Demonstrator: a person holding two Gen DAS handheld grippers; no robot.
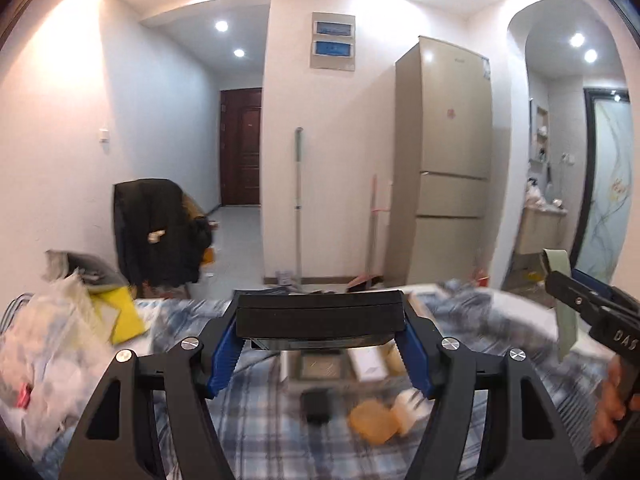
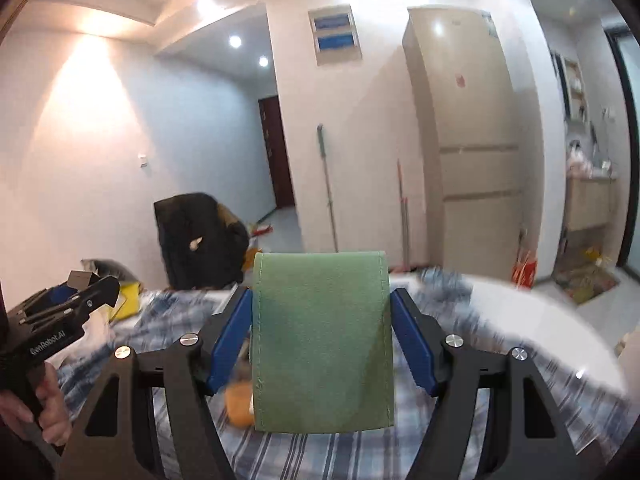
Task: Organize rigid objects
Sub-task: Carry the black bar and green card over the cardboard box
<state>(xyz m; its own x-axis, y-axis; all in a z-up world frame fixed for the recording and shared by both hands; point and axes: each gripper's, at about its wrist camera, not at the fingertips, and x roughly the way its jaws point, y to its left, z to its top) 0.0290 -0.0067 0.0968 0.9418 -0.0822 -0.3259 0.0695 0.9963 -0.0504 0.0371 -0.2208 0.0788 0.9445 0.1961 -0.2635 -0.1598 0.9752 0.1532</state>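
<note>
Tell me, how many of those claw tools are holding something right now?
2. The left gripper clamps a black box between its blue pads. The right gripper clamps a green fabric-covered case, held above the plaid cloth.

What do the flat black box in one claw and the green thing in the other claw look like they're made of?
The flat black box looks like matte plastic or coated card: smooth, dull faces, a lid seam along its front. The green case looks like felt or suede-like fabric: fuzzy, unshiny surface with a stitched seam down each side. The blue pads gripping it look like ridged rubber or plastic.
</note>
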